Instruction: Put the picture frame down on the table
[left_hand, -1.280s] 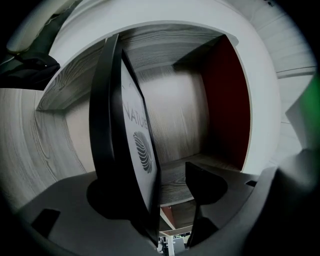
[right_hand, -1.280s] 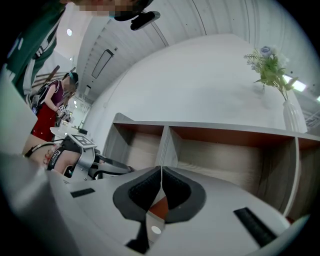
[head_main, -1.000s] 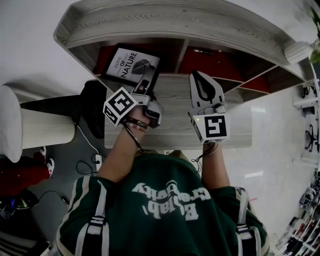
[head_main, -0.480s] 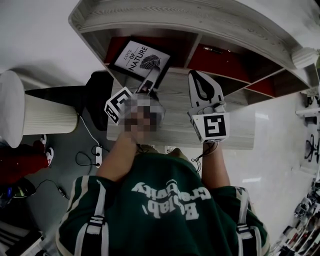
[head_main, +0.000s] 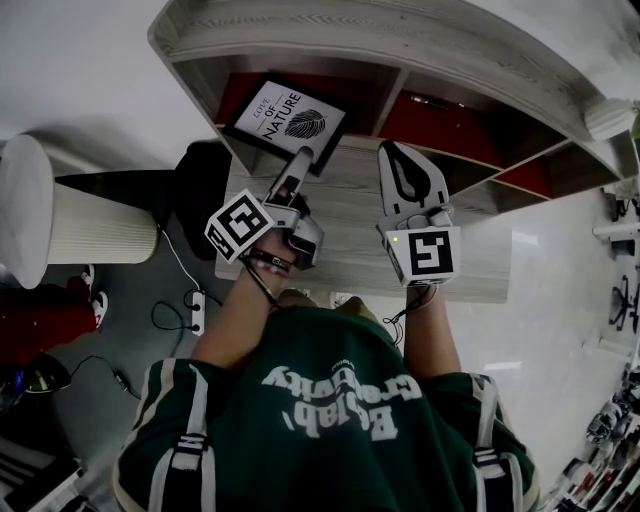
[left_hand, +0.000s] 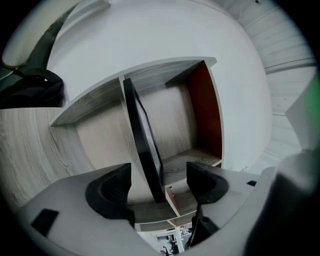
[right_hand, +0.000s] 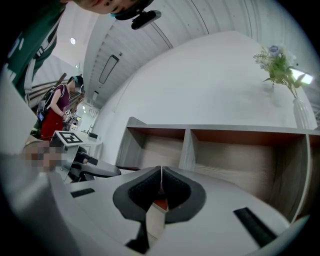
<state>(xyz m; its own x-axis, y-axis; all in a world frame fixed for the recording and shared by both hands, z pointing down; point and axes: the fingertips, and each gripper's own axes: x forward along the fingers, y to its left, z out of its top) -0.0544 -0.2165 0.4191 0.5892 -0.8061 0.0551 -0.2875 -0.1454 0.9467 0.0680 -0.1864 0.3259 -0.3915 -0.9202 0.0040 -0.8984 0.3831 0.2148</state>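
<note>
Nearly upright picture frame (left_hand: 145, 145), edge-on between parted jaws of left gripper (left_hand: 159, 176)

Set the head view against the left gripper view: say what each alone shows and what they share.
Head view only: the picture frame's printed front with a leaf, the right gripper, the person's green shirt. Left gripper view only: the left gripper's jaws apart, the frame's edge between them, gaps either side. Both: the frame standing inside the shelf.

Picture frame (head_main: 283, 115): "OF NATURE", first word perhaps "LOVE". Shirt (head_main: 330, 400) print inverted, illegible.
</note>
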